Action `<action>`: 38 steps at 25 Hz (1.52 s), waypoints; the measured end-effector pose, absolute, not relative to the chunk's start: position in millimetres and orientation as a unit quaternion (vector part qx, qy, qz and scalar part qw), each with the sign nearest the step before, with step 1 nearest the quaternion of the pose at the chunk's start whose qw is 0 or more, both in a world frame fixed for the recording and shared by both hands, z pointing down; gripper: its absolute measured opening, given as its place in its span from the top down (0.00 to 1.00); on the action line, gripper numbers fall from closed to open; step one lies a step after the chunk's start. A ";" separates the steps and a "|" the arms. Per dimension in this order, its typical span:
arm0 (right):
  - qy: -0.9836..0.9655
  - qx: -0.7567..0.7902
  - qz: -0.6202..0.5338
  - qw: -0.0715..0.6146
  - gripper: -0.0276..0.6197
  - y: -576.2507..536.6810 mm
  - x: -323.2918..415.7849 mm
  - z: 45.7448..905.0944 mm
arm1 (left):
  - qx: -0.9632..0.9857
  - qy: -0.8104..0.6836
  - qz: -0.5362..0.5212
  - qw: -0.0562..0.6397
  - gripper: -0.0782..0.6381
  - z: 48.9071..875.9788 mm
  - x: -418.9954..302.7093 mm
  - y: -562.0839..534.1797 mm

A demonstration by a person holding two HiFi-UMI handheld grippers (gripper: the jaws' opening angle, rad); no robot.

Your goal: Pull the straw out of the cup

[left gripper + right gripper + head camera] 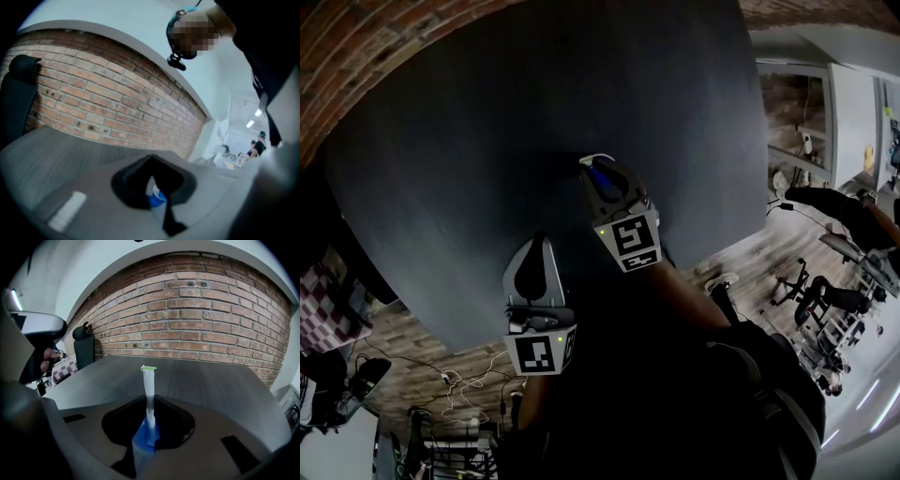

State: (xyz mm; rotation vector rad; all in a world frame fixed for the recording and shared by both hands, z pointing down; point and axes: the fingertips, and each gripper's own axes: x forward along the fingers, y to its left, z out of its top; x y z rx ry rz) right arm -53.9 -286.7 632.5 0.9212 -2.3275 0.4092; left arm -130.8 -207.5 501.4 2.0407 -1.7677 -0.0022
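My right gripper [600, 173] is clamped on the straw [598, 157]. In the right gripper view the jaws are closed on its lower part, blue pads [143, 432] pressed against it. The straw [149, 385] stands upright out of the right gripper [149, 420]. It is white, slightly kinked partway up, and has a pale green tip at the top.

From the head view I have that gripper over the dark worktop [487, 141], inward from its near edge and towards the right side. The straw's tip shows just past the jaw ends, held clear of the surface.

My left gripper [539, 246] sits nearer me and to the left, just inside the near edge of the worktop and well apart from the straw. In the left gripper view its jaws are drawn together. A blue pad [157, 197] shows in the dark recess of the left gripper [154, 187], and I see nothing between the jaws. This gripper is tilted upward, towards the brick wall [93, 103] and the white ceiling above it.

The right gripper view also catches the left gripper [37, 329] at its left edge, with the hand [46, 365] wrapped round its handle. The grey worktop [211, 376] runs to its far edge, which lies against the brick wall [197, 319]. A black chair back [84, 350] stands at the far left corner.
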 end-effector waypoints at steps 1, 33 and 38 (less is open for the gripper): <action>-0.876 0.347 0.153 0.298 0.89 -286.9 -53.3 631.9 | 0.737 -0.640 -0.002 0.219 0.88 500.0 -130.8 -207.4; -0.884 0.378 0.114 0.249 0.89 -275.3 -40.5 572.5 | 0.739 -0.652 -0.028 0.169 0.88 450.9 -129.6 -176.1; -0.887 0.384 0.099 0.236 0.89 -266.3 -34.5 547.2 | 0.742 -0.652 -0.036 0.153 0.88 432.5 -124.9 -164.5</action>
